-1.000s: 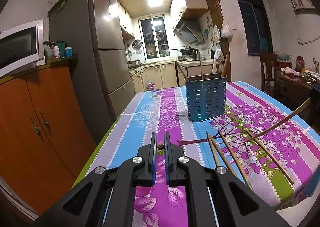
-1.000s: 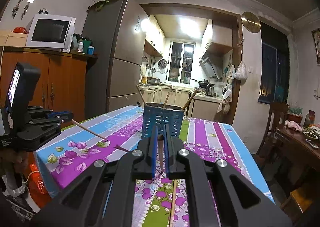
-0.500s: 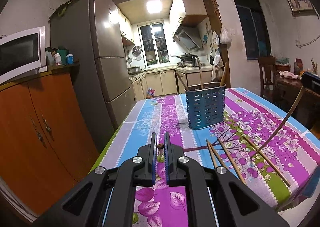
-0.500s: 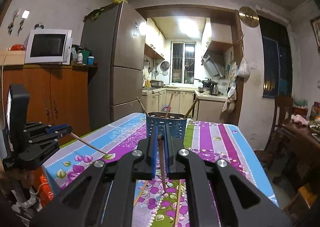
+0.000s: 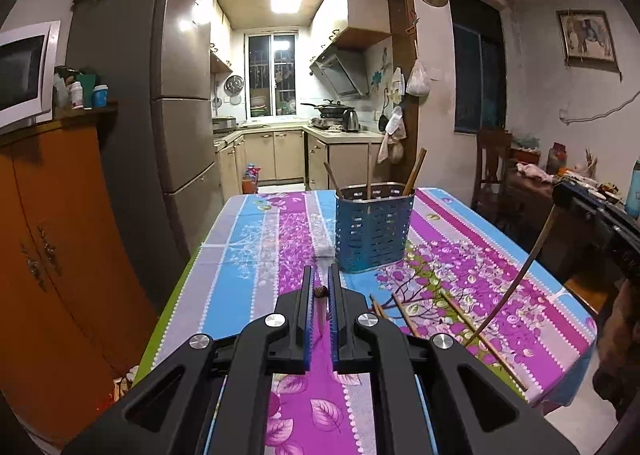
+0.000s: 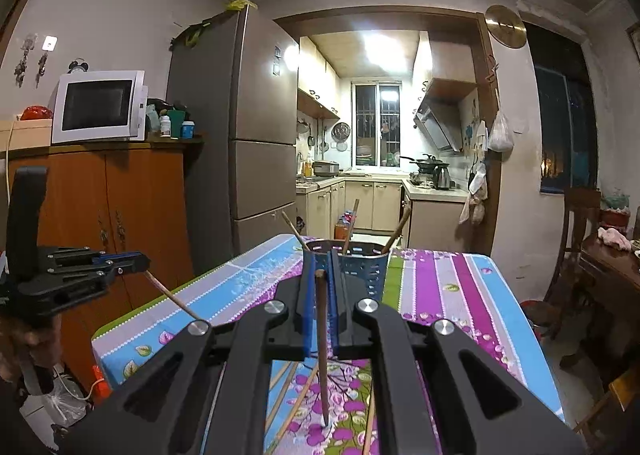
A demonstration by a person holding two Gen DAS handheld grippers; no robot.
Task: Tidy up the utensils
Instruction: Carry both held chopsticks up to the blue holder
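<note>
While each hand is carrying one chopstick above the bench (image 5: 256, 231), the step in hand looks like the transfer from pick-up toward the blue holder (image 5: 374, 229). The left gripper (image 5: 320, 287) is clenching its fingers on a chopstick (image 5: 320, 291) whose butt end is showing between the pads, the shaft hanging below them. The right gripper (image 6: 322, 267) is likewise gripping a chopstick (image 6: 322, 335), which is pointing steeply down with its tip over the flowered cloth. In the left wrist view that stick (image 5: 516, 275) is arcing from the right fingers toward the bench. The holder is standing upright further along the bench, already bearing three sticks, well apart from both grippers. Several loose chopsticks (image 5: 404, 313) are lying on the cloth near the front edge. Next, I judge, each stick is needing to be brought over the holder's open rim, tip down and near upright, and only then let go, one hand at a time so the sticks are not clashing.
</note>
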